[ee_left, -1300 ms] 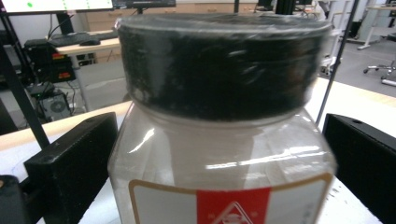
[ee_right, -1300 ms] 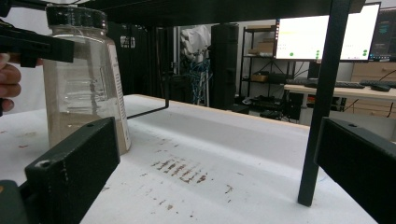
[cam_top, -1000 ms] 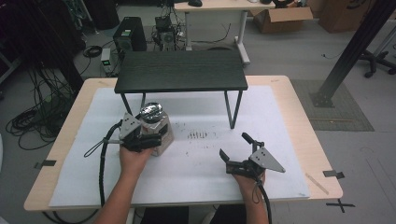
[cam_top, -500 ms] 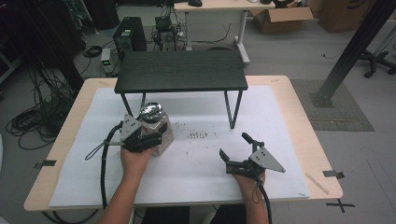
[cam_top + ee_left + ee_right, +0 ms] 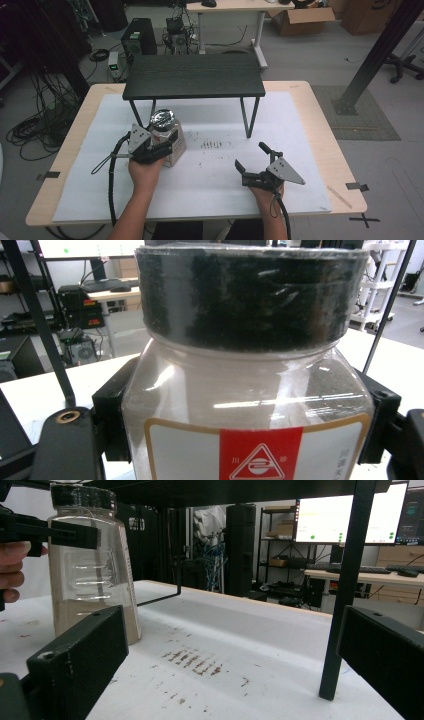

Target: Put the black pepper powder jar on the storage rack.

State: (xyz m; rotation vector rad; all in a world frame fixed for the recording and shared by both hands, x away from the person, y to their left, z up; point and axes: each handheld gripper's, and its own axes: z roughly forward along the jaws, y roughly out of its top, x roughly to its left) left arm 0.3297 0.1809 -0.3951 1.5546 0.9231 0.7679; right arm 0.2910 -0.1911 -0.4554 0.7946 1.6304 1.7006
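jar (image 5: 167,136): clear plastic, dark lid, red-and-white label; stands upright on the white sheet (image 5: 210,175) at the left of the bench (image 5: 320,115), just in front of the black stand's left legs; pale brown powder fills the lower part in the right gripper view (image 5: 95,580)
left gripper (image 5: 159,148): jaws have just been closing and now pinch the jar's body from both sides, below the lid; in the left gripper view the jar (image 5: 245,405) sits between the two black jaws, pads against its walls; hand (image 5: 145,172) behind it, cable looping off to the left
right gripper (image 5: 252,162): jaws spread wide, nothing between them; rests low over the sheet at front right, well apart from the jar; grey three-cornered plate on top; pointed toward the stand and jar
black stand (image 5: 194,75): low dark-topped table on thin legs, at the back of the sheet; one leg (image 5: 345,595) upright close ahead in the right gripper view
marks (image 5: 212,145): short rows of reddish-brown stains on the sheet, between jar and right gripper
surroundings: cables, computer tower and cardboard box on the floor beyond the bench
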